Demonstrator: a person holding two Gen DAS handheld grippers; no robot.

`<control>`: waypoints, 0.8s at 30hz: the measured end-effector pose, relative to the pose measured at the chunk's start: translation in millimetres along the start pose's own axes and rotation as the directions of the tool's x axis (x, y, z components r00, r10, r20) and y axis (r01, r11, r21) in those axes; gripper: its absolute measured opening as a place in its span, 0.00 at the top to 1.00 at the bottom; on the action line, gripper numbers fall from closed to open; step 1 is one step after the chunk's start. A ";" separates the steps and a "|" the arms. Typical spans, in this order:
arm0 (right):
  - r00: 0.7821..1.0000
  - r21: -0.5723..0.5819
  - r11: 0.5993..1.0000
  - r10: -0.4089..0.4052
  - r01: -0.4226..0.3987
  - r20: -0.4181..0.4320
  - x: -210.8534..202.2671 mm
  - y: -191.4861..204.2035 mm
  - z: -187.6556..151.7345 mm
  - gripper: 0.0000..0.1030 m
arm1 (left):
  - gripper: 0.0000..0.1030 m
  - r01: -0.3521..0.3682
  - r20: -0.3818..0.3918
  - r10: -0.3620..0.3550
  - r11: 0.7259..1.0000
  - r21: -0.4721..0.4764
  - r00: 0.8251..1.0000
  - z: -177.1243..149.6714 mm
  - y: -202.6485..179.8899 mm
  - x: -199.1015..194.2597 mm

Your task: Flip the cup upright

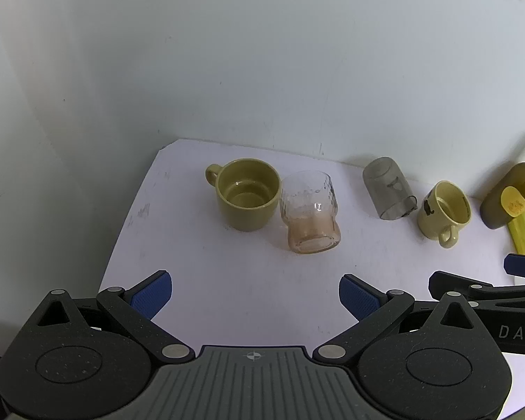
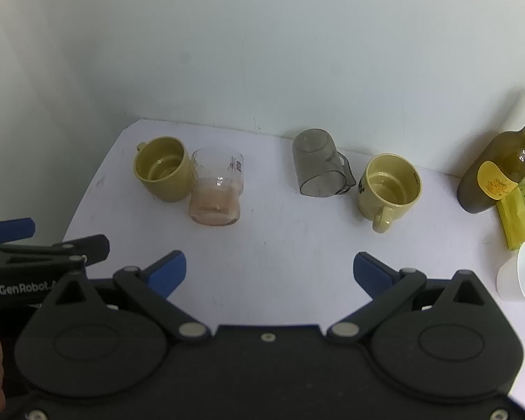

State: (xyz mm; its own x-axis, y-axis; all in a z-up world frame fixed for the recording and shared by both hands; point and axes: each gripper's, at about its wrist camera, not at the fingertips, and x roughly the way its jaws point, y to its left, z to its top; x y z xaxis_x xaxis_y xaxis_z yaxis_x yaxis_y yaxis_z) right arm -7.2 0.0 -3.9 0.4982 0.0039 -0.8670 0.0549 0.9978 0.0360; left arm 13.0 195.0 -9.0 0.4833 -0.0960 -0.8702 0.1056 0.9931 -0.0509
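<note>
Both claws, left claw (image 1: 255, 295) and right claw (image 2: 268, 274), gape wide and hold nothing, low over the white tabletop (image 1: 227, 280). Well ahead of them, near the wall, a smoky grey cup (image 2: 320, 168) stands upside down, apparently tilted, beside a yellow mug (image 2: 390, 189). "GenRobot" marks one claw; a yellow packet (image 2: 519, 217) reads "so".

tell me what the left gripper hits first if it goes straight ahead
Probably the clear glass: it stands nearly centered ahead of the open left gripper, with bare table before it. The green mug sits just left; depth is uncertain.
</note>
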 end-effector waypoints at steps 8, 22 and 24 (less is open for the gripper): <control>1.000 -0.001 1.000 -0.003 0.003 0.000 -2.6 2.8 -2.8 0.00 | 0.00 0.004 0.003 -0.004 1.000 -0.002 1.000 -4.2 1.5 -0.6; 0.999 0.021 1.000 0.018 -0.017 -0.044 -5.5 3.4 0.6 0.00 | 0.00 0.010 -0.044 -0.011 1.000 -0.024 0.999 -0.9 4.5 -7.0; 0.998 0.023 0.999 0.027 -0.025 -0.053 -7.6 4.6 3.0 0.00 | 0.00 0.007 -0.050 -0.008 1.000 -0.029 0.999 0.3 6.0 -9.8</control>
State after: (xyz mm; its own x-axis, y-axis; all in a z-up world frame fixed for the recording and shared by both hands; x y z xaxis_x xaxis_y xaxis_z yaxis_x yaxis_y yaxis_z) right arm -8.1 4.3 4.4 0.4532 0.0340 -0.8908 0.0625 0.9956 0.0698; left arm 9.2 201.8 -0.7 0.4385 -0.1009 -0.8930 0.0832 0.9940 -0.0714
